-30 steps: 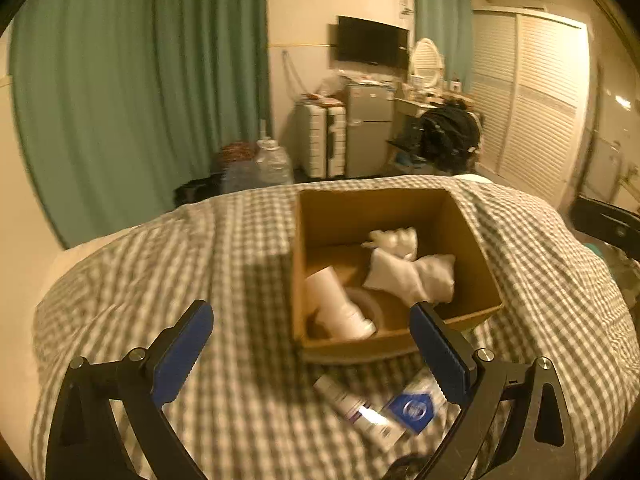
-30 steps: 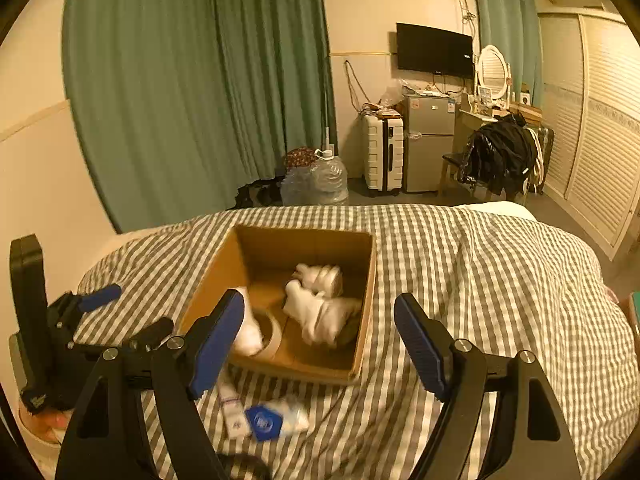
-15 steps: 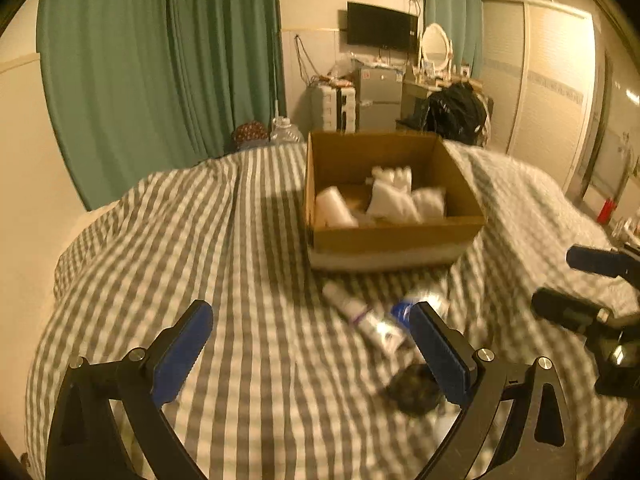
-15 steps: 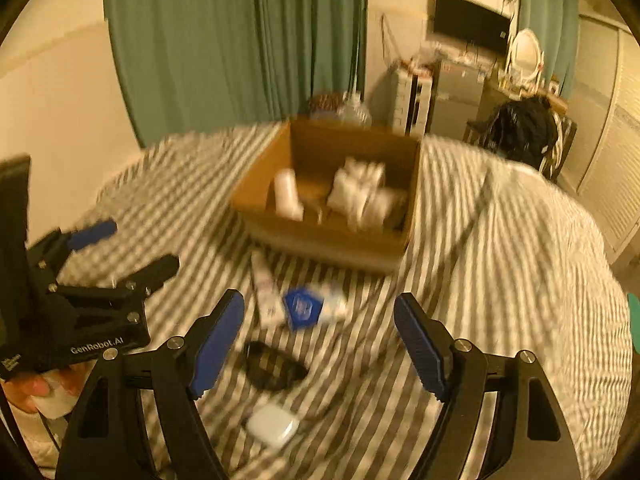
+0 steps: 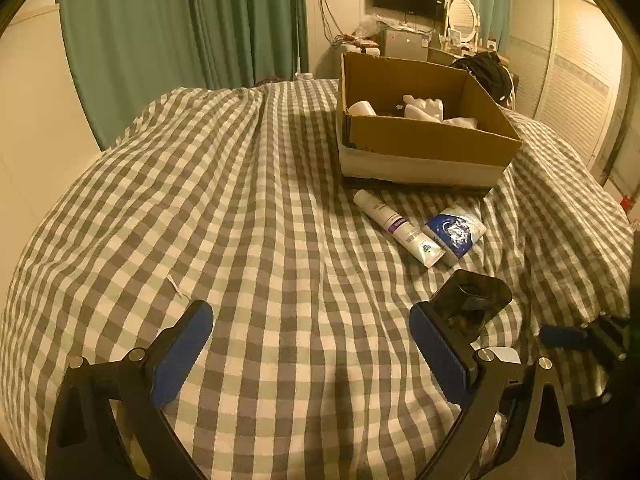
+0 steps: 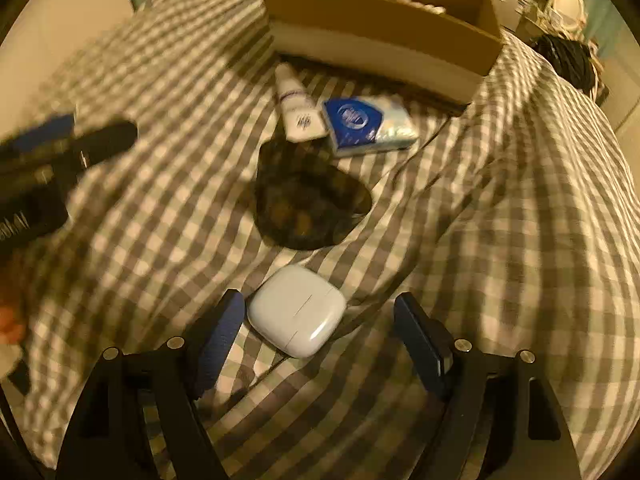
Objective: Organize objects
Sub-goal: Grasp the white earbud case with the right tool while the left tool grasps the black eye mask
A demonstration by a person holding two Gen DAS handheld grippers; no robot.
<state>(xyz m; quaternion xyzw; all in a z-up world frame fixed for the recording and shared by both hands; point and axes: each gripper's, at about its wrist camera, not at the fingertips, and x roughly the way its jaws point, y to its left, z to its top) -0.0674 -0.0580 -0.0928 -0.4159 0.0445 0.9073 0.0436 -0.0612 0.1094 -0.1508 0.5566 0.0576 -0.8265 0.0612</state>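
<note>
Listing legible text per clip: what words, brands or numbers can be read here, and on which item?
None reads reliably.
White tube: purple band and print, too small.
Blue-and-white packet: round emblem, lettering blurred.
White case: no marking visible.
Left gripper body: white lettering, motion-blurred.

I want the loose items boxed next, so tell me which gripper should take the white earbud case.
Right. The right gripper is open with the white earbud case lying between its jaws, nearer one of them. The left gripper is open over bare checkered bedspread, off to the side.
</note>
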